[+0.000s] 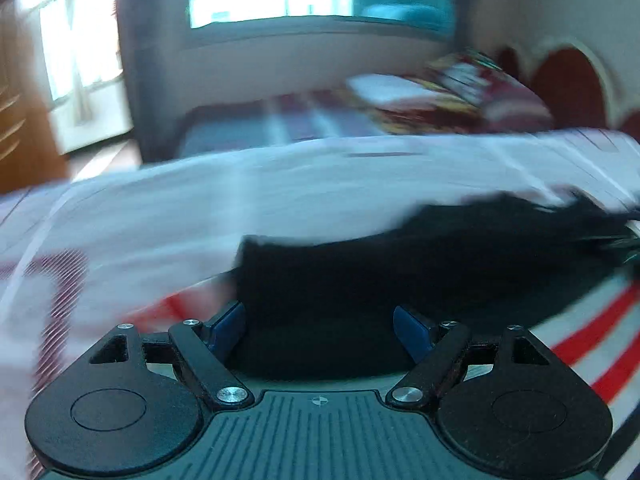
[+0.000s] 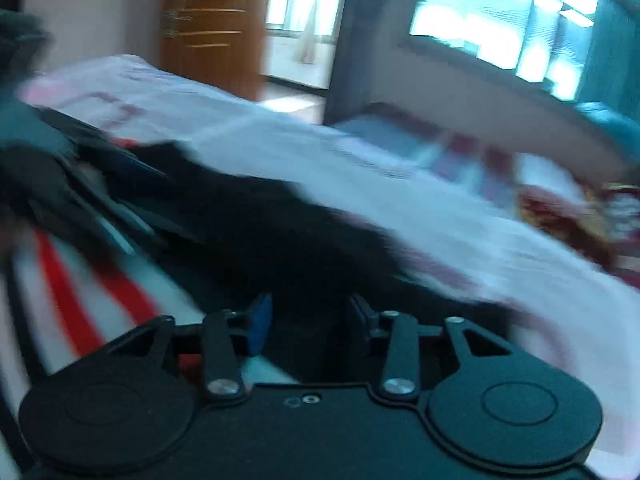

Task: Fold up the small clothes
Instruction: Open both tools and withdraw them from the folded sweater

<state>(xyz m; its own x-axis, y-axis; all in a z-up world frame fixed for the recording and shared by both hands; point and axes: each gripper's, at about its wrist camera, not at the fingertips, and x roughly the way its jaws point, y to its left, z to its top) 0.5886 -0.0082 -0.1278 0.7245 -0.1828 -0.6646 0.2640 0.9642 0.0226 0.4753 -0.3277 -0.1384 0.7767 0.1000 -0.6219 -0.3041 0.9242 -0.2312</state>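
A black garment [image 1: 360,264] lies spread on the bed, blurred in both views. My left gripper [image 1: 320,322] hovers low over its near edge, its blue pads [image 1: 228,328] wide apart with only the dark cloth below the gap. In the right wrist view the same black garment [image 2: 280,232] stretches across the middle. My right gripper [image 2: 310,318] stands over it with its jaws partly apart and nothing pinched between them. The left gripper [image 2: 92,184] shows at the left of that view, at the garment's other end.
The bed sheet [image 1: 280,196] is white with red stripes [image 1: 592,340] near me. A red patterned blanket and pillow [image 1: 460,92] lie at the head of the bed. A wooden door [image 2: 212,28] and a bright window [image 2: 500,24] stand beyond the bed.
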